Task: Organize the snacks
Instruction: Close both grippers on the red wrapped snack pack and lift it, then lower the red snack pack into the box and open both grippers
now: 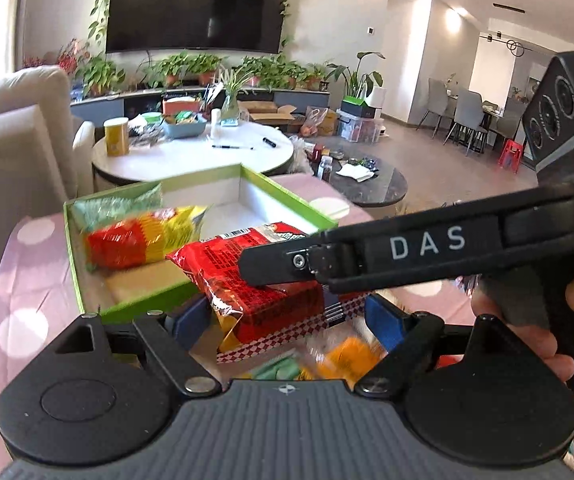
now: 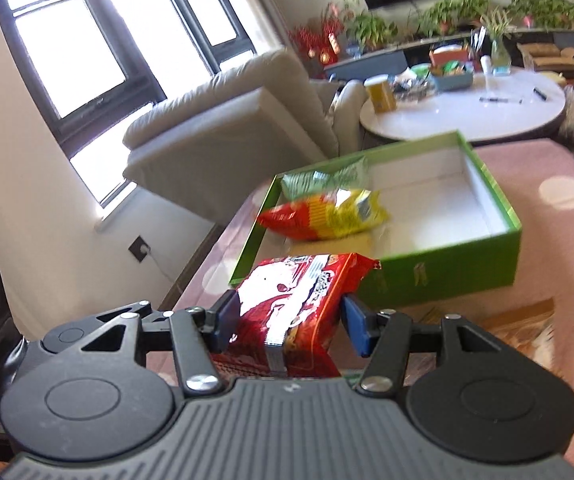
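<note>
Right gripper (image 2: 287, 316): blue pads (image 2: 357, 330) closed against both sides of a red snack packet (image 2: 293, 304), which stood upright between them, lifted clear of the pink spotted cloth (image 2: 559, 240). In the left wrist view this gripper's black arm crossed from the right, its tip over the same red snack packet (image 1: 255, 284).

Left gripper (image 1: 287, 316): jaws stood apart, blue pads (image 1: 383, 316) on either flank of the red packet's lower end; whether they pressed it could not be told. Below and just ahead of this claw lay blurred orange and green wrappers (image 1: 343, 356).

Green box (image 2: 447, 268): open, white-lined, directly ahead of both claws and just beyond the red packet. Contents, toward its left end: a red-and-yellow packet (image 2: 327, 216), with a pale green packet (image 2: 323, 178) behind it at the far corner. Right half of the box bare.

Further ahead: round white table (image 2: 467, 120) bearing a yellow canister (image 2: 381, 94). A person's hand (image 1: 547, 344) gripped the right tool's handle.
</note>
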